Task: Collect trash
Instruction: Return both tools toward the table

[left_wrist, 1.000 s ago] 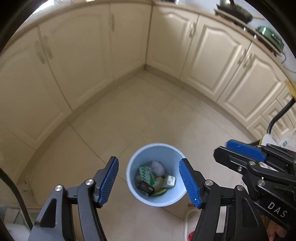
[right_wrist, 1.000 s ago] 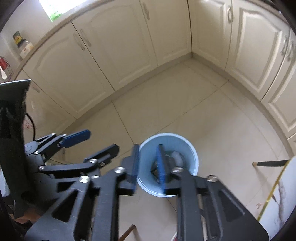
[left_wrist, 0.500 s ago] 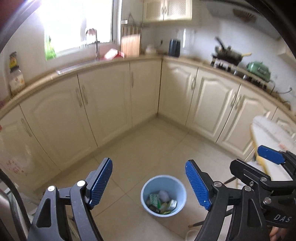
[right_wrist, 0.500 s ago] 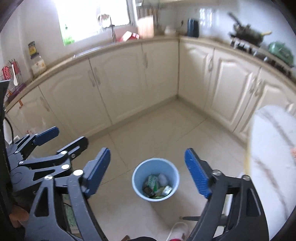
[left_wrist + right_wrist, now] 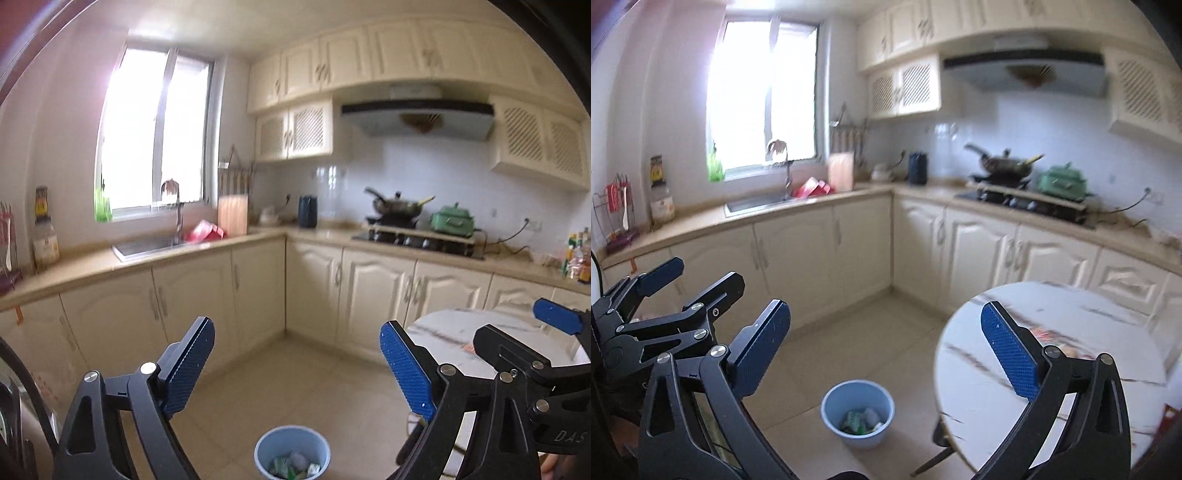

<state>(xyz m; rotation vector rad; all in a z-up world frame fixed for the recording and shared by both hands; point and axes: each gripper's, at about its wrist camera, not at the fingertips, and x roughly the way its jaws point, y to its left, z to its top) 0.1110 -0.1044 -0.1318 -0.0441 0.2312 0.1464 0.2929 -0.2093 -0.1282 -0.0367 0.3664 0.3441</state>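
Blue plastic forms the bin, which stands on the tiled floor near the bottom of both views, low and between the pads of each pair of tongs. Wrappers and crumpled paper are seen inside it, green and white among them; how full it is cannot be judged exactly.

Both pairs of tongs are empty. The left tongs are spread wide and are opening further, with nothing between the pads but floor and cupboards. The right tongs are likewise spread and opening, and nothing is clamped in them.

More trash appears to remain: on the round marble tabletop at the right a small reddish scrap is made out, blurred, just past the right pad of the right tongs. What it is cannot be told.

Several risks are judged from this.

- The scrap looks thin and flat. It could be slid along the smooth marble instead of being pinched, and pushed off the far edge.
- The two pairs of tongs are held close together, the left one showing at the left edge of the right view. A knock between them is possible if both are swung to the tabletop at once.
- The views are smeared by motion, so the reach could be misjudged and the tabletop rim struck.
- The bin stands close to the tabletop's base and could be tipped by a low swing.
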